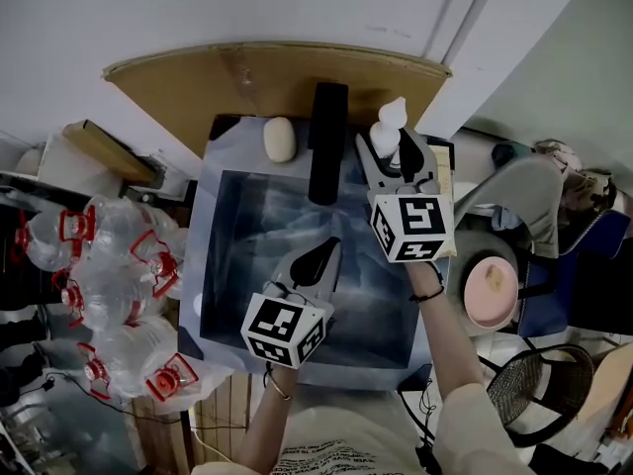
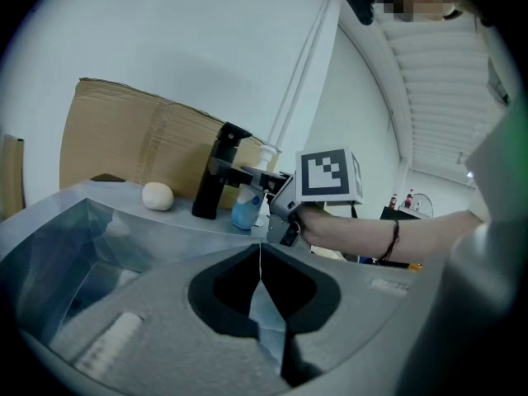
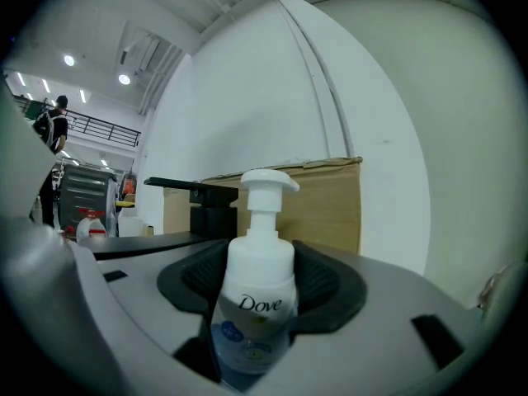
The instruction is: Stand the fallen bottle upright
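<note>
Sink (image 1: 205, 228) is the landmark: steel basin with a raised rim. Cardboard sheet (image 1: 247, 79) stands behind the sink against the wall. Black faucet (image 1: 327, 142) sits mid back rim. Left gripper (image 1: 326, 250) hovers over the basin, jaws pressed together, nothing in them. Right gripper (image 1: 398, 158) is at the sink's back right corner, jaws pinching the pump bottle (image 3: 252, 291) by its lower body. Bottle reads upright, pump head up; can't tell if the base touches the rim. Soap bar (image 1: 280, 139) lies on the back rim, left of the faucet.

Bottle is likely light, stiff plastic, smooth, maybe slippery. Mid-body hold suits it, not the pump neck. Ledge there is narrow: basin drop in front, faucet near. Open room is over the basin.
</note>
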